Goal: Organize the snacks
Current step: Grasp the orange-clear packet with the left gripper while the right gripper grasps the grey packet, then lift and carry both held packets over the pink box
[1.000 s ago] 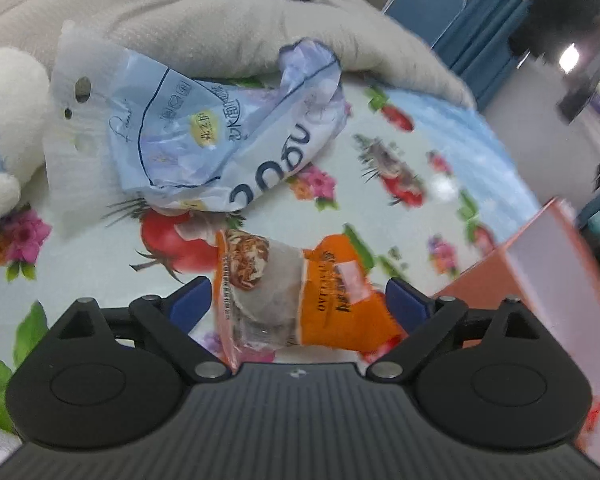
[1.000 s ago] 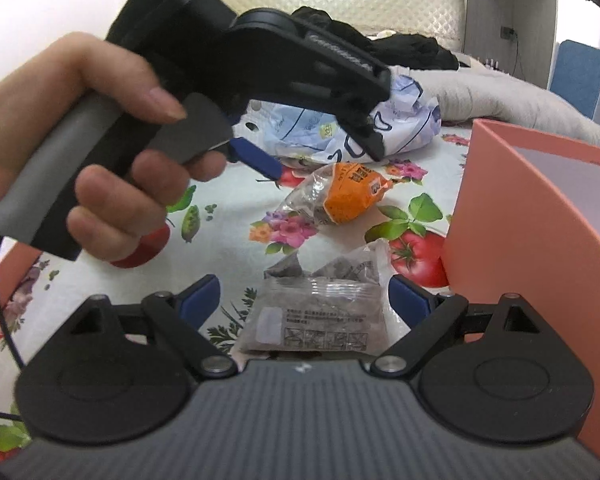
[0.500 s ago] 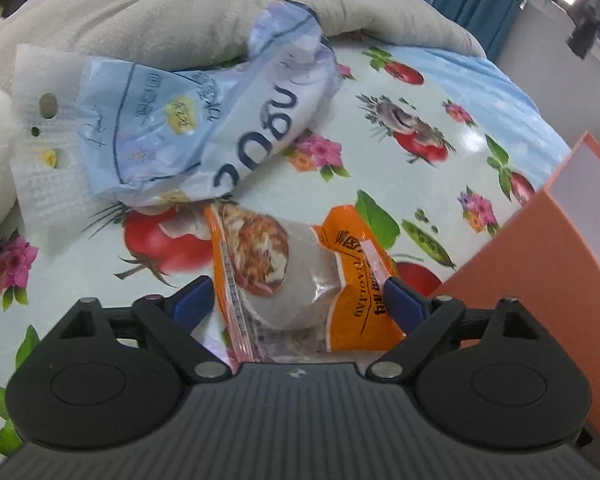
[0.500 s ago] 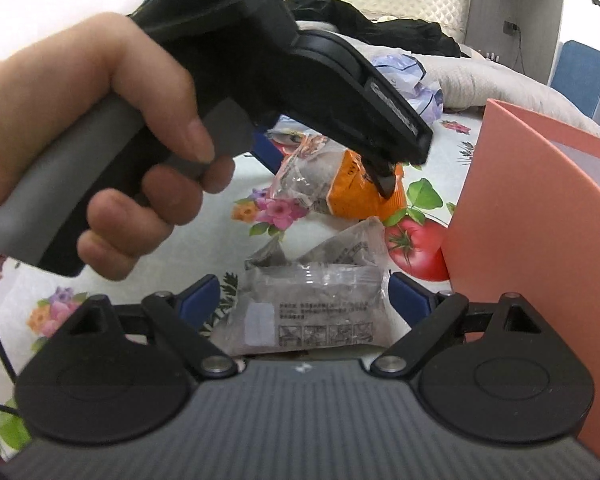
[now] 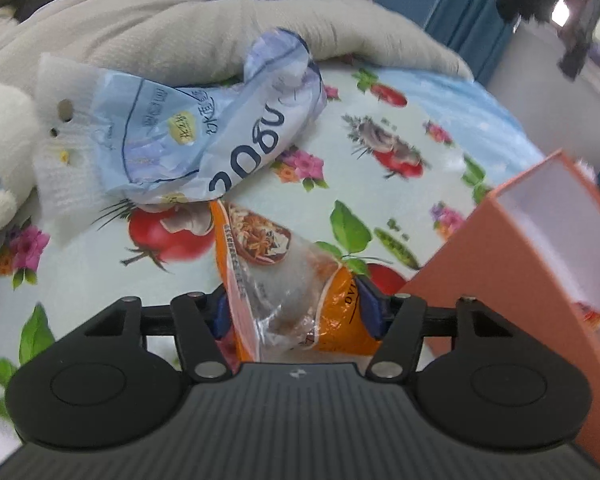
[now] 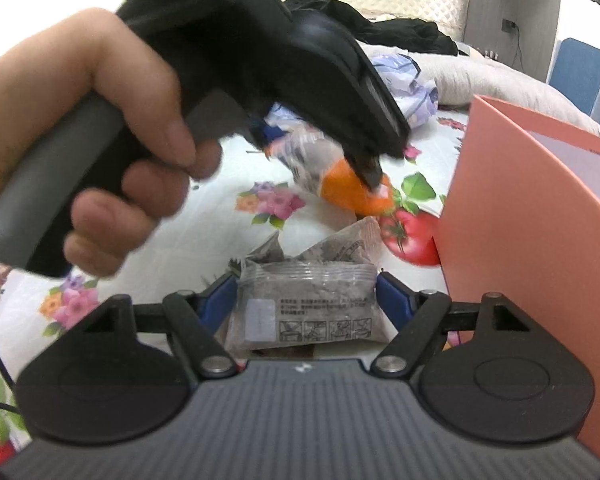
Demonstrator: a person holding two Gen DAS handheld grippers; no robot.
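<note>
An orange and clear snack packet (image 5: 284, 280) stands crumpled between the blue pads of my left gripper (image 5: 296, 312), whose jaws are closing and press on both its sides. In the right wrist view a hand (image 6: 80, 120) holds that left gripper (image 6: 320, 156) with the orange packet (image 6: 352, 192) in it, just above the sheet. A grey see-through packet (image 6: 308, 304) lies flat on the bed between the pads of my right gripper (image 6: 306, 300). Those jaws are closing and the pads have just reached its edges without squeezing it.
A salmon-pink open box (image 5: 500, 280) stands on the right, close to both grippers (image 6: 520, 240). A large pale-blue bag (image 5: 204, 132) lies beyond the orange packet. A white plush toy (image 5: 0, 140) sits at the left and a grey blanket (image 5: 180, 32) behind.
Both grippers' jaws have narrowed. The left pads closed onto the orange packet, which crumpled and tipped upright. The right pads came in to the grey packet's edges.
</note>
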